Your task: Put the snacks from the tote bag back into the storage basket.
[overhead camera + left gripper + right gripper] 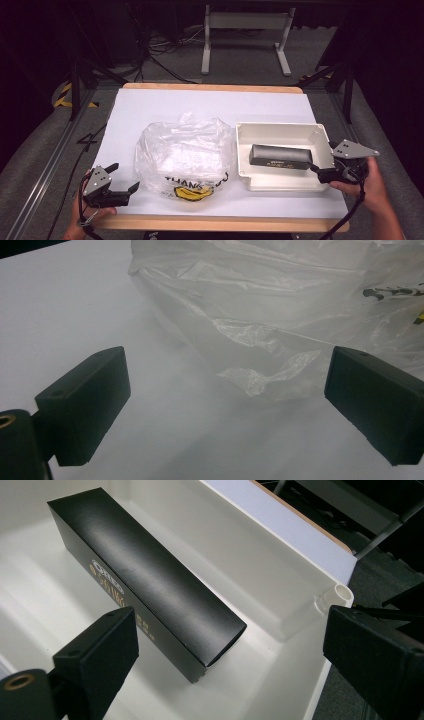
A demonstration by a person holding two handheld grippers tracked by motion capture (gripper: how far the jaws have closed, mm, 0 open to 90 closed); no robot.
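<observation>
High view: I held my left gripper (124, 179) open beside the crumpled clear plastic bag (182, 152); right gripper view revealed gold lettering on the long black box (150, 582) inside the white plastic tray (280, 131), right gripper (227, 650) agape.

A long black box (150, 585) with gold print lies flat in a white tray (280, 186), its near end between the right gripper's (225, 650) spread jaws. A crumpled clear plastic bag (182, 150) lies just ahead of the left gripper's (225, 395) spread jaws.
</observation>
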